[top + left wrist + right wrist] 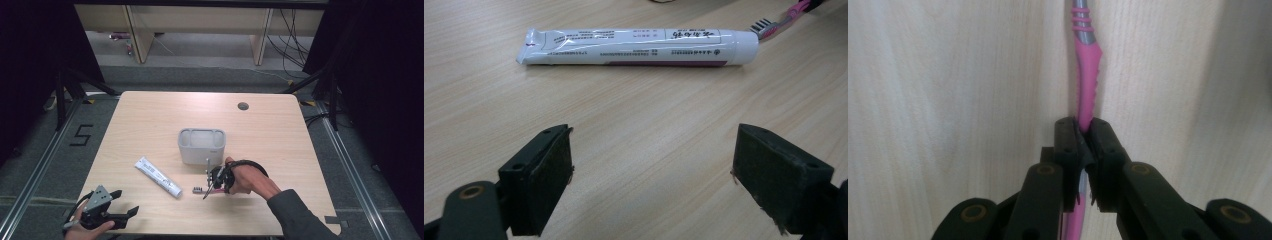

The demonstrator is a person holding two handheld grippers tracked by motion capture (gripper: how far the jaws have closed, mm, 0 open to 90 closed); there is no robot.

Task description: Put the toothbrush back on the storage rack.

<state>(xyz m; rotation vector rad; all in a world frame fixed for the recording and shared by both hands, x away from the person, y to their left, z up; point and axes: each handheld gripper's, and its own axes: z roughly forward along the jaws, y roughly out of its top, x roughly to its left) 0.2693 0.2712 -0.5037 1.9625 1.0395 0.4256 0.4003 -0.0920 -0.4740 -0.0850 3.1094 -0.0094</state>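
- Because the right gripper [1083, 131] has its fingers [1066, 145] pressed together on the pink handle of the toothbrush [1087, 75], the brush is pinned mid-handle, with handle length showing both ahead of the fingers and behind them.
- Gripping mid-handle, by judgement, keeps the brush balanced and leaves its far end free to be lowered into a container.
- In the high view the right gripper [212, 181] sits low over the bench [150, 115], with the bristle head [197, 189] just beyond the fingertips and close to the surface; whether the head touches the bench cannot be told.
- The grey holder [201, 145] stands upright just beyond the right gripper, open side up; it is the likely destination, since its compartments suit long, thin items.
- The left gripper [651, 170] holds its fingers [546, 172] wide apart with nothing but bare bench between them.
- The white toothpaste tube [634, 46] lies flat across the bench well ahead of the left fingers, broadside to them, its crimped end to one side and its cap end beside the toothbrush bristles [763, 26].
- That broadside lie, by judgement, suits a straight advance and a closure across the tube body.
- In the high view the left gripper [120, 212] rests at the near bench edge, apart from the tube [157, 176].
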